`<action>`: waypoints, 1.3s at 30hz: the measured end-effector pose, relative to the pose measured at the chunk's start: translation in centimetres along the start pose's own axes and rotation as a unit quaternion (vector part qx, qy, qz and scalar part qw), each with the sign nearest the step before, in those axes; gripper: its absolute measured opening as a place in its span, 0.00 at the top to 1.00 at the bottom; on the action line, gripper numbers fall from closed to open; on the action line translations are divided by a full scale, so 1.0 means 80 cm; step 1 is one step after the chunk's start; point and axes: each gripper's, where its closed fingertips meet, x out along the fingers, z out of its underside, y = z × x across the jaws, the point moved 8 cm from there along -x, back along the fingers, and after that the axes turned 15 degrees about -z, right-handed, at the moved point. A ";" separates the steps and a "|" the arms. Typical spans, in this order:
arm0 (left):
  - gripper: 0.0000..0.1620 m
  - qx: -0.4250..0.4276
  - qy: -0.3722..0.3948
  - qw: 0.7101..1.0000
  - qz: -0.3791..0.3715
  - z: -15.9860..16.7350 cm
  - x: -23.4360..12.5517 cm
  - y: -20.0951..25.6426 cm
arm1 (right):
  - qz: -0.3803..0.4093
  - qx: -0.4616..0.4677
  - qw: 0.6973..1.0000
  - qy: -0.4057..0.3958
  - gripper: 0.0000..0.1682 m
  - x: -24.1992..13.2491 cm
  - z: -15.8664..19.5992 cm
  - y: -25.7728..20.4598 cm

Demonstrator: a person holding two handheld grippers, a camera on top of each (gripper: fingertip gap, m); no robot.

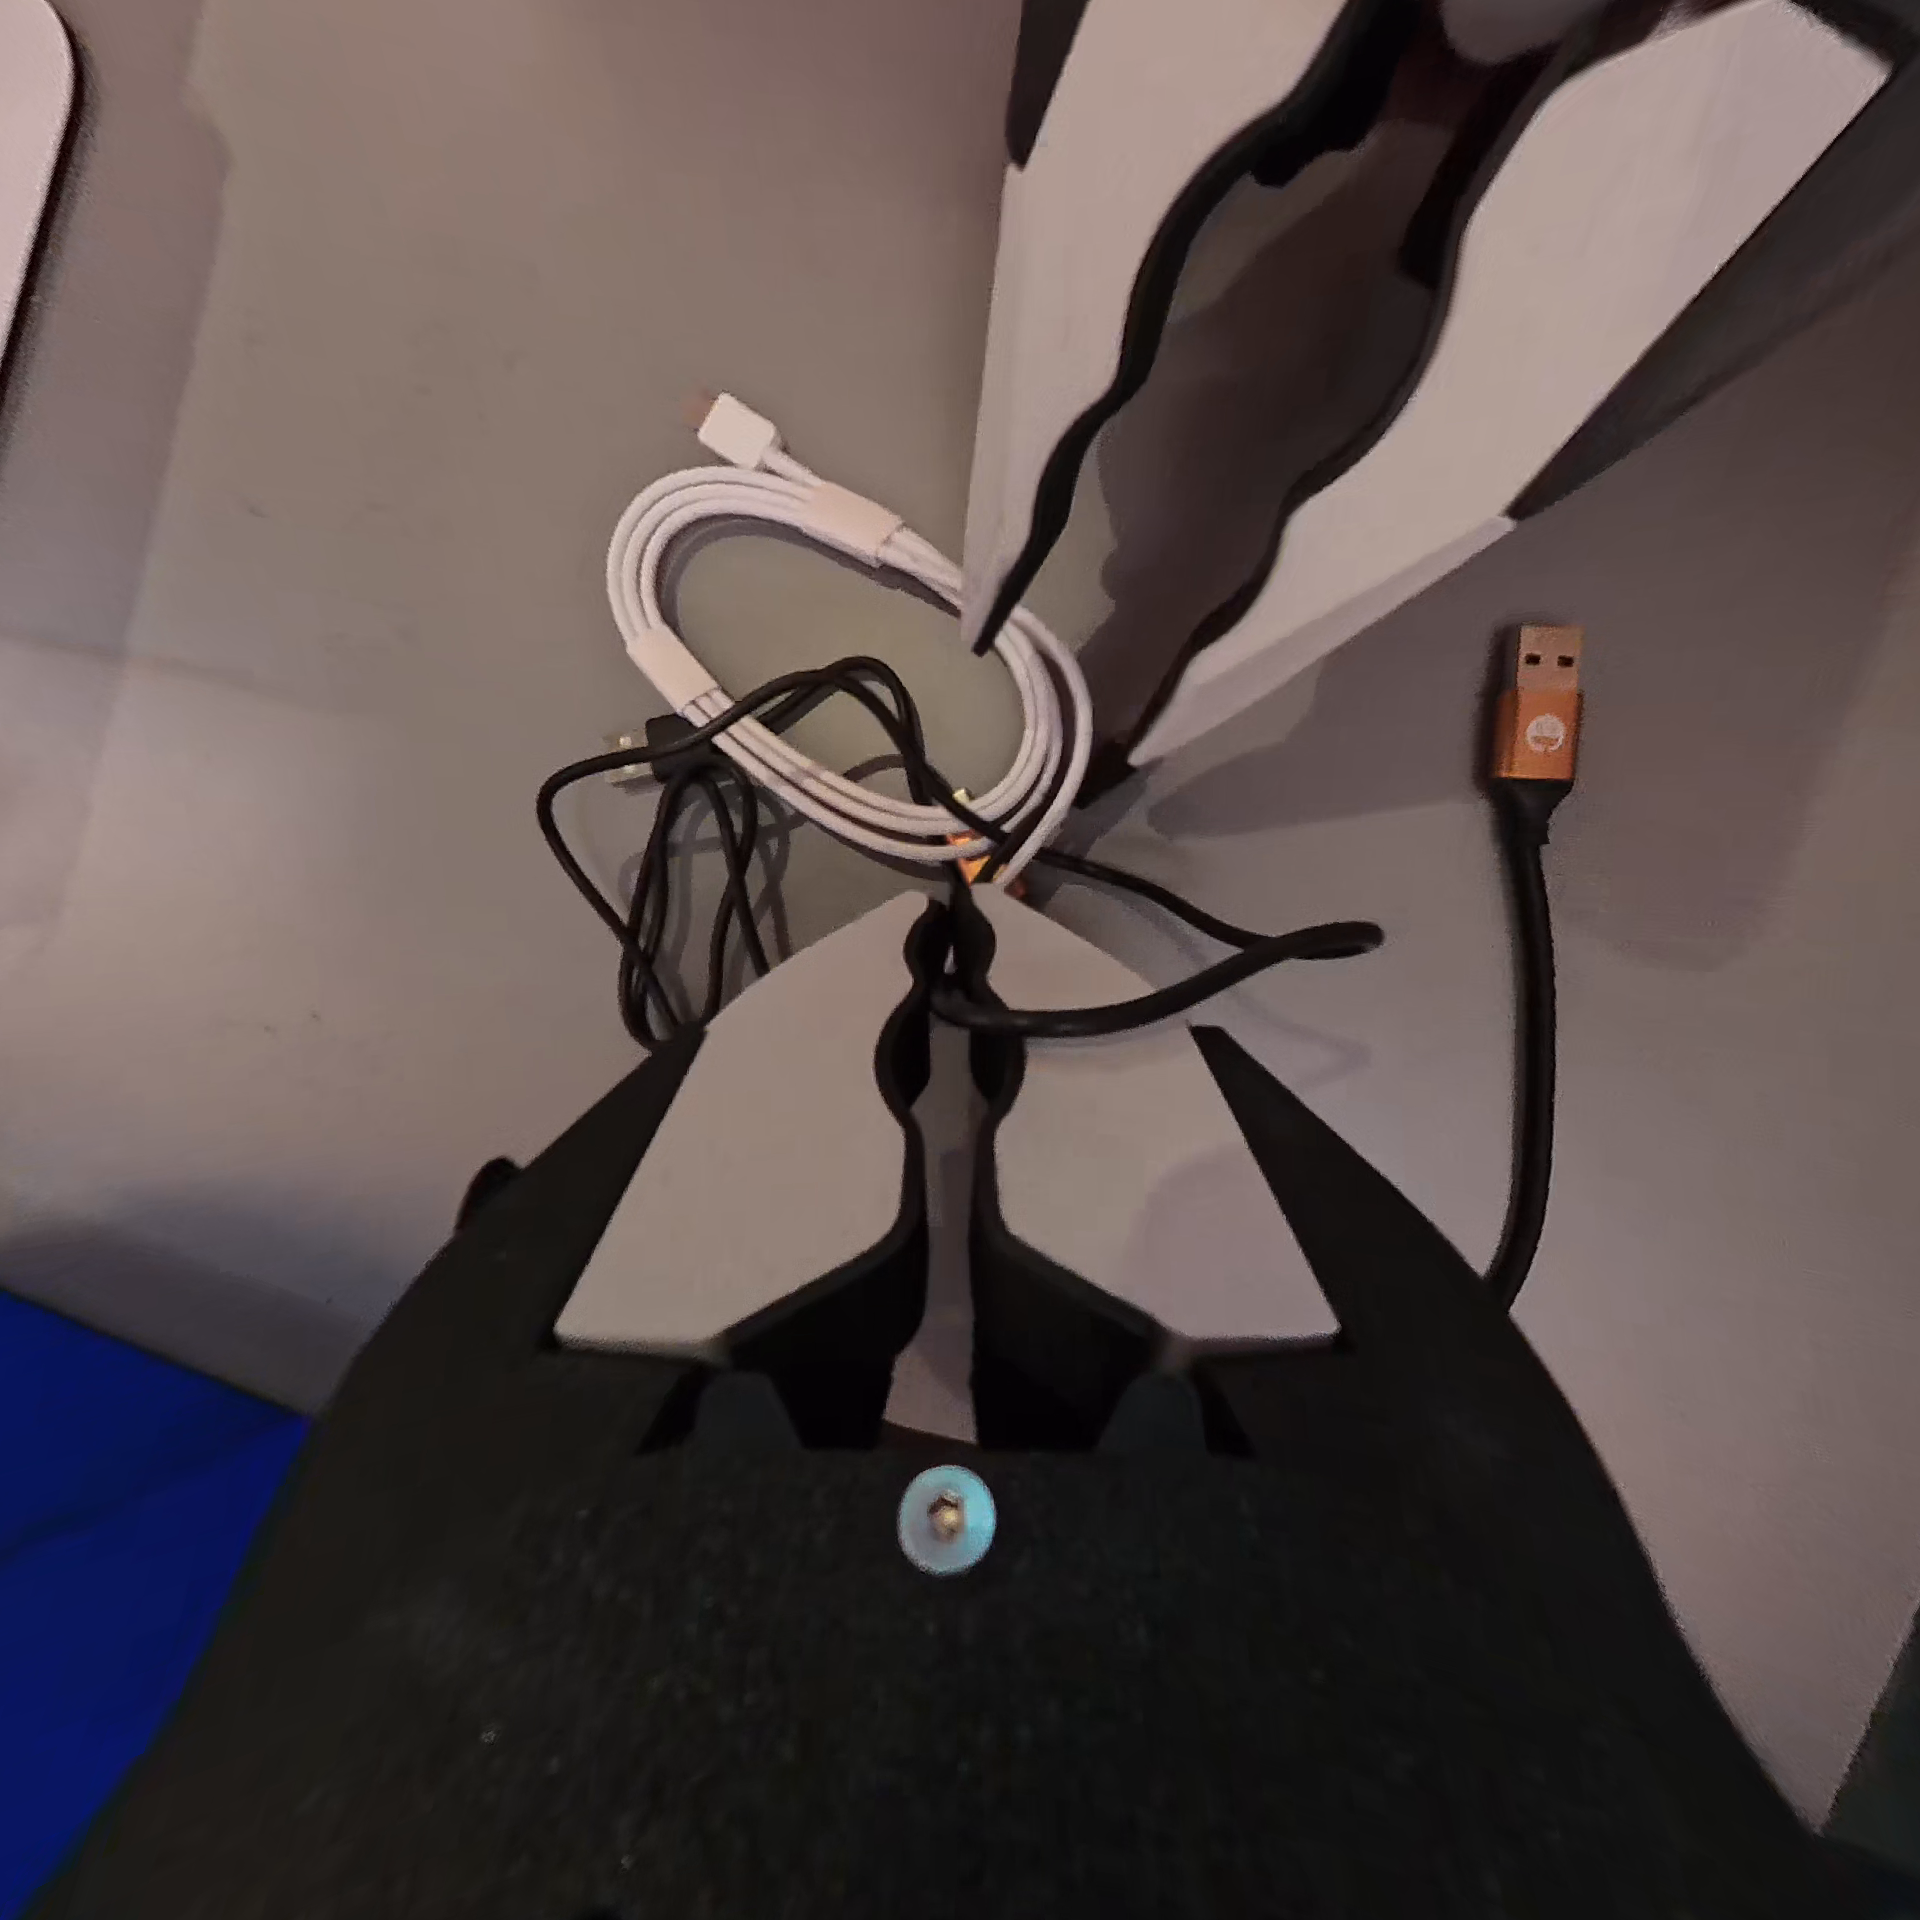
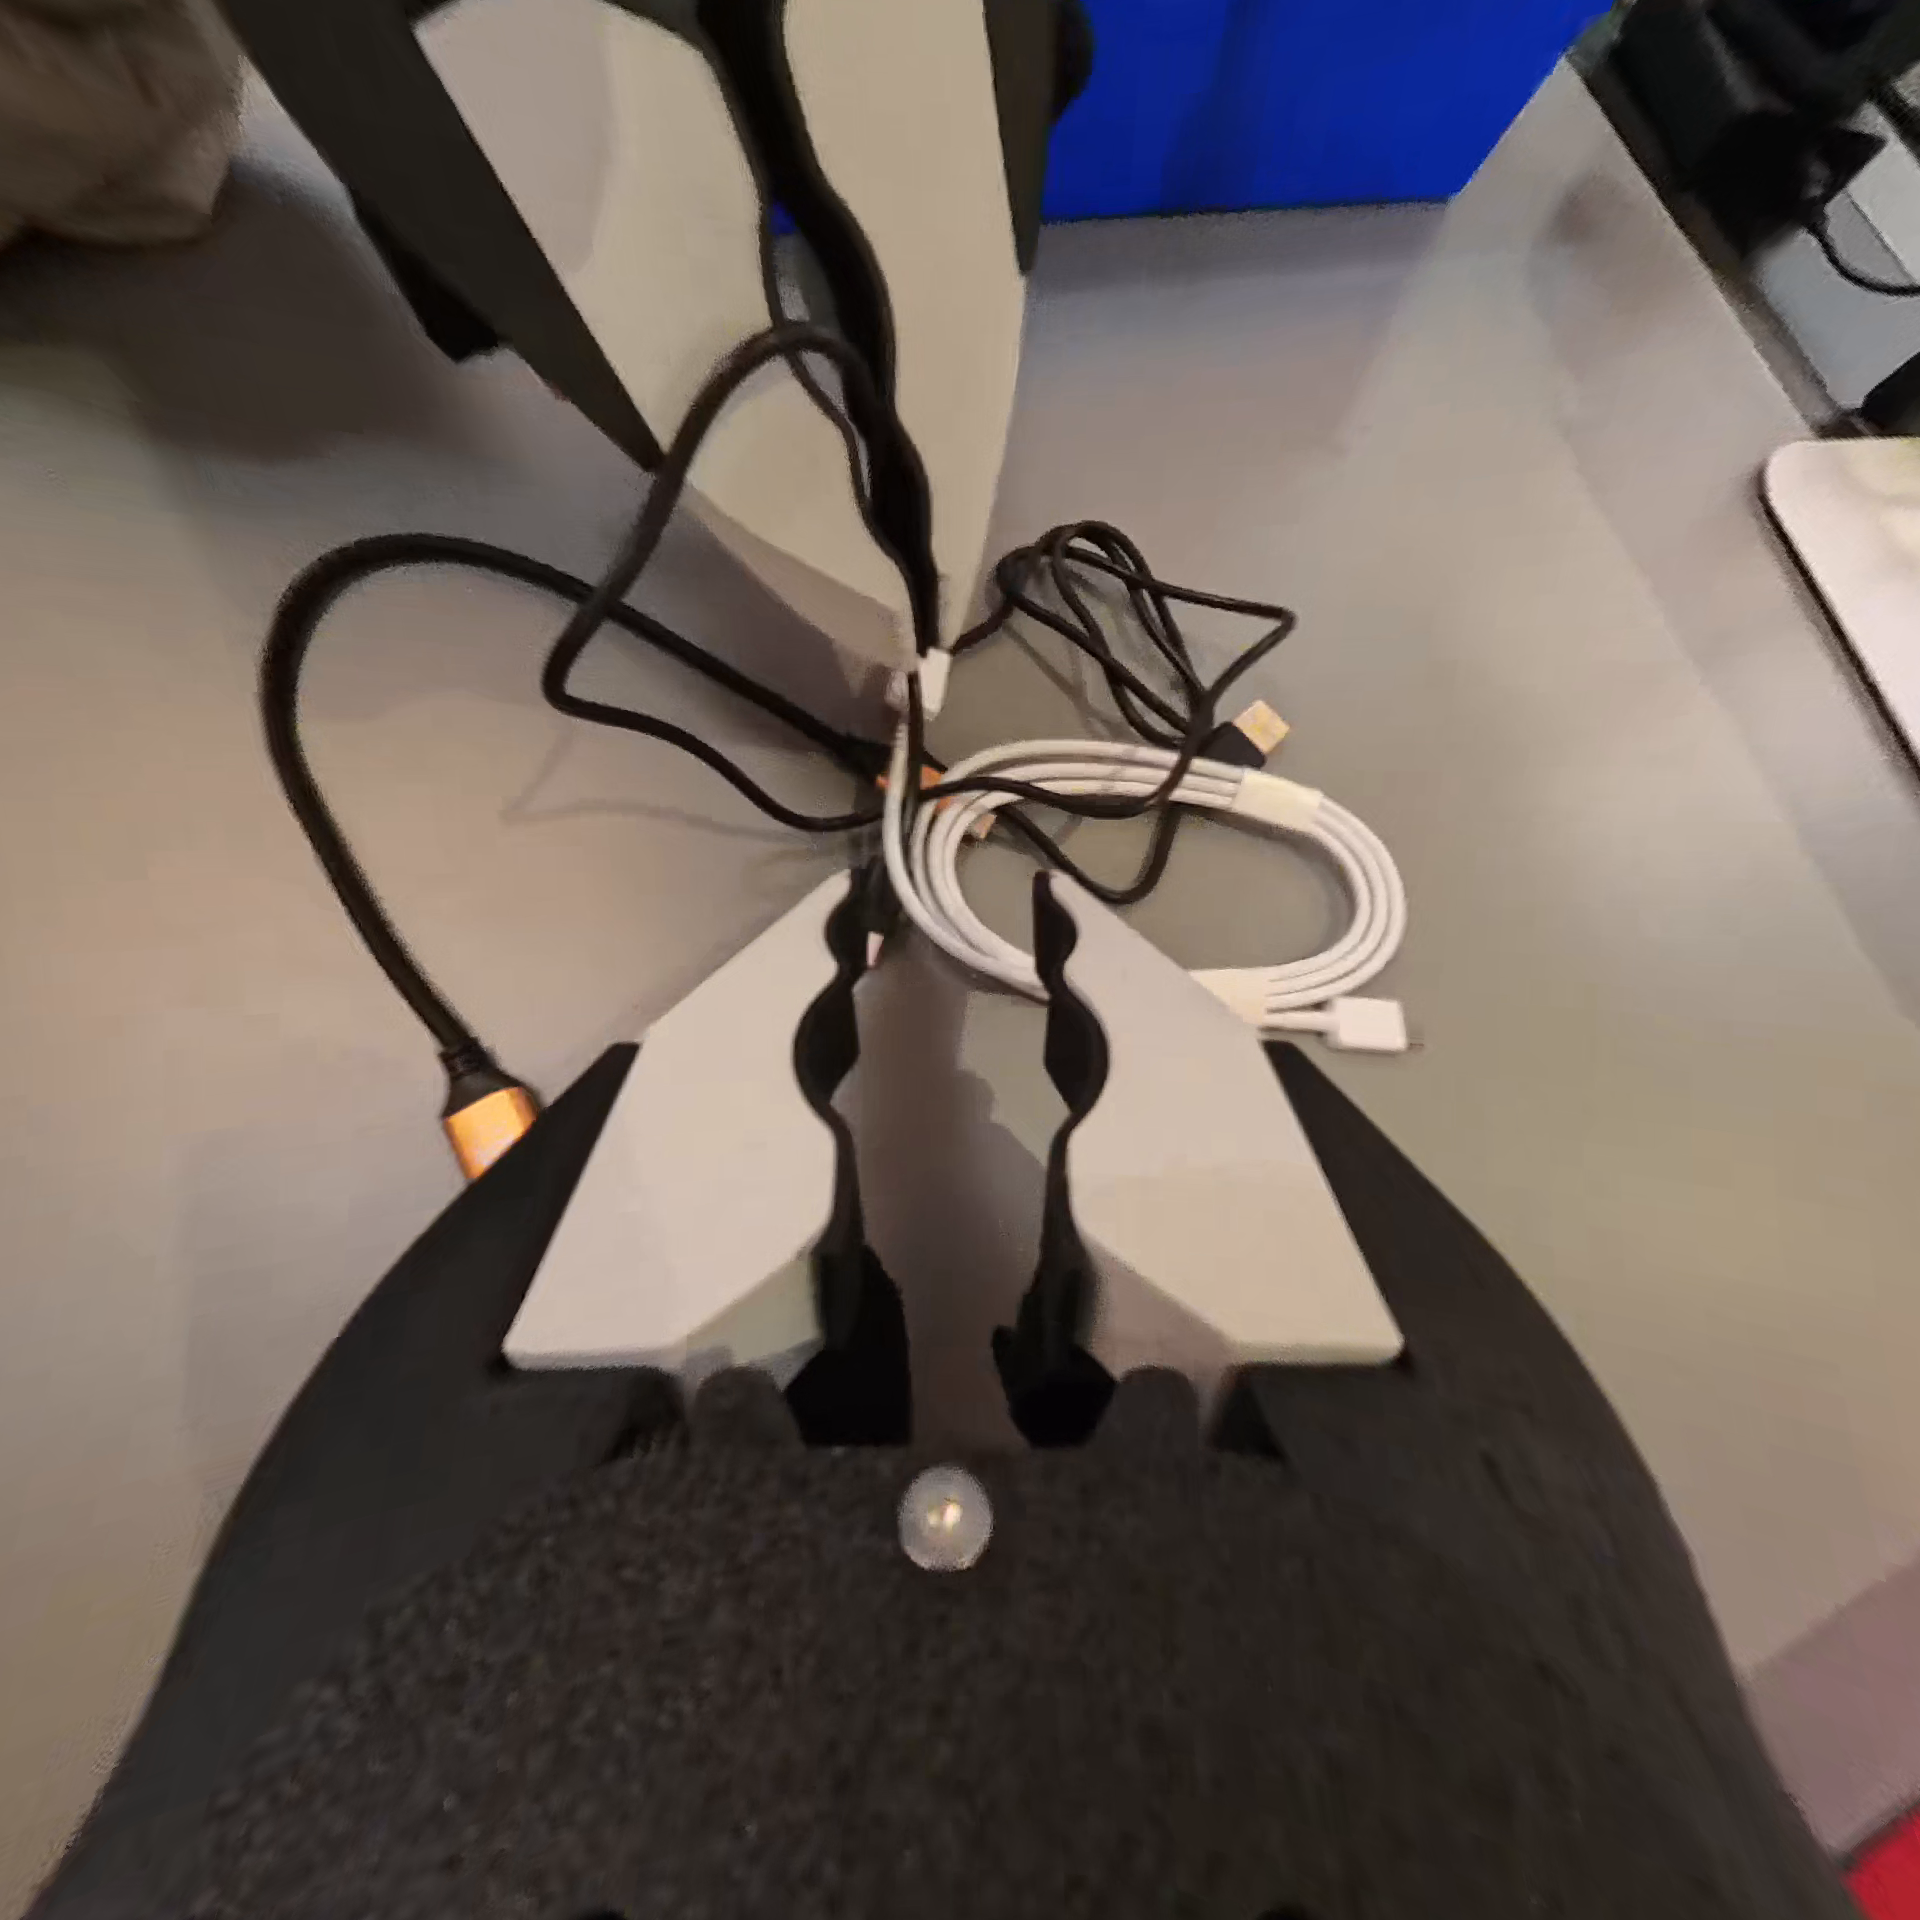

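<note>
- The left hand-held gripper (image 1: 951, 935) has its two fingers pressed together on the thick black cable (image 1: 1538, 997), pinching it near its small orange plug end (image 1: 977, 871)
- From that pinch the thick black cable loops out to the right over the grey desk (image 1: 364, 520), and its other end, an orange-sleeved USB plug (image 1: 1538, 717), lies flat on the desk well apart from the pile
- In the right wrist view the same cable (image 2: 343, 831) arcs round the left side, and its orange plug (image 2: 486, 1127) lies just beside the right gripper's left finger
- The right hand-held gripper (image 2: 956, 904) is spread, its fingers apart over the near edge of the white cable coil (image 2: 1299, 894); whether the right fingertip touches the coil I cannot tell
- The white cable coil (image 1: 831, 665) is an oval bundle bound by white bands, lying flat on the desk, with a white plug (image 1: 732, 428) sticking out at one end
- A thin black cable (image 1: 665, 862) is tangled loosely across and beside the white coil, its USB plug (image 2: 1252, 732) resting next to the coil
- In the left wrist view the right gripper (image 1: 1049, 707) comes down from the upper right, one tip over the white coil
- A blue object (image 2: 1247, 104) shows beyond the desk, and a pale rounded slab (image 2: 1860, 582) lies at the desk's right edge
- No container shows in either view
</note>
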 end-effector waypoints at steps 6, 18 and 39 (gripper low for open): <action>1.00 0.020 -0.021 0.999 -0.017 0.005 -0.013 -0.005 | -0.034 -0.062 0.990 -0.121 0.84 0.023 -0.014 0.006; 1.00 0.007 -0.046 0.996 -0.078 0.013 -0.018 -0.025 | -0.169 -0.019 0.977 -0.125 0.99 -0.001 -0.019 -0.030; 0.69 -0.187 0.012 0.980 -0.061 0.005 -0.028 -0.002 | 0.048 0.010 0.994 0.096 0.99 -0.256 -0.078 -0.011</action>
